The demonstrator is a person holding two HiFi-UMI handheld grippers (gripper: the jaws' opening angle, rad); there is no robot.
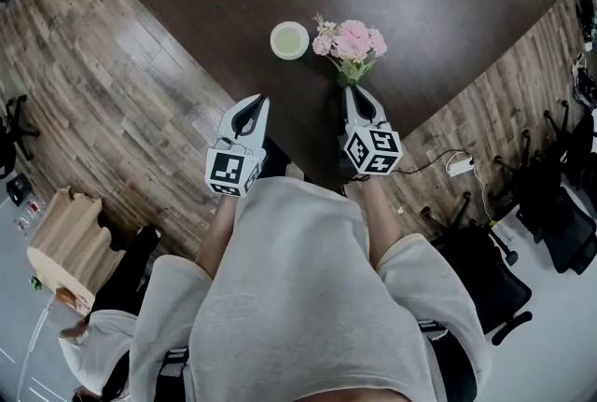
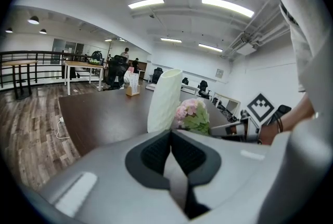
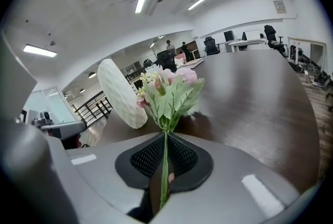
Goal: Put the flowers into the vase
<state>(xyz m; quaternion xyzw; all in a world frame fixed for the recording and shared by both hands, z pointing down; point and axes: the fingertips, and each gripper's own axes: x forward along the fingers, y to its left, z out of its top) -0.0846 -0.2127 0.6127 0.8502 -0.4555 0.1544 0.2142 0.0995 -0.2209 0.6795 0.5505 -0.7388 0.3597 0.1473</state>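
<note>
A bunch of pink flowers (image 1: 350,44) with green leaves is held by its stem in my right gripper (image 1: 355,94), just right of the white vase (image 1: 289,40) on the dark table (image 1: 448,8). In the right gripper view the thin green stem (image 3: 165,166) is pinched between the shut jaws, the flowers (image 3: 169,90) stand up in front, and the vase (image 3: 123,94) leans at the left. My left gripper (image 1: 252,107) is shut on nothing at the table's near edge. From the left gripper view the vase (image 2: 164,99) and flowers (image 2: 192,116) stand ahead.
The dark table sits cornerwise on a wood-plank floor (image 1: 112,83). A white cable and plug (image 1: 459,166) lie on the floor at the right, with black office chairs (image 1: 550,204) beyond. A wooden stand (image 1: 70,246) is at the lower left. The person's light shirt (image 1: 298,298) fills the foreground.
</note>
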